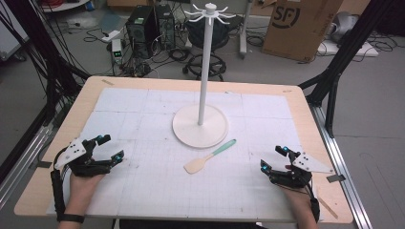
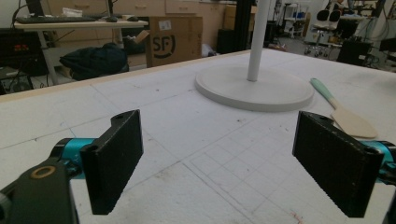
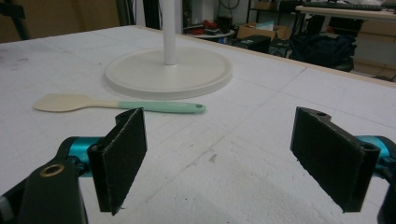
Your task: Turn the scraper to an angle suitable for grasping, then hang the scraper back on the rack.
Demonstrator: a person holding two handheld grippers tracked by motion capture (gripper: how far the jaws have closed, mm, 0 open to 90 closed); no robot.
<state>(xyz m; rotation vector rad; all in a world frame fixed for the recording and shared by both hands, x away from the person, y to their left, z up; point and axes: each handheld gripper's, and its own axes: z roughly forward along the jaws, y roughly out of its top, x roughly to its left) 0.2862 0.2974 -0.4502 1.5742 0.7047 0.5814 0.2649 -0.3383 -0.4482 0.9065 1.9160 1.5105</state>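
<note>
Flanking the spatula [image 1: 208, 158] near the table's [image 1: 43, 186] front edge, both tools [image 1: 106, 148] [image 1: 273, 159] gape apart.

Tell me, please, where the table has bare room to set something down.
Bare mat lies behind the stand and between each gripper, left and right, and the spatula. Crowded: only the centre, where spatula meets stand base.

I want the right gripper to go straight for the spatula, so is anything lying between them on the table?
Nothing visible does. The right gripper stands open, and bare white mat lies between it and the spatula, which rests just in front of the stand's base.
</note>
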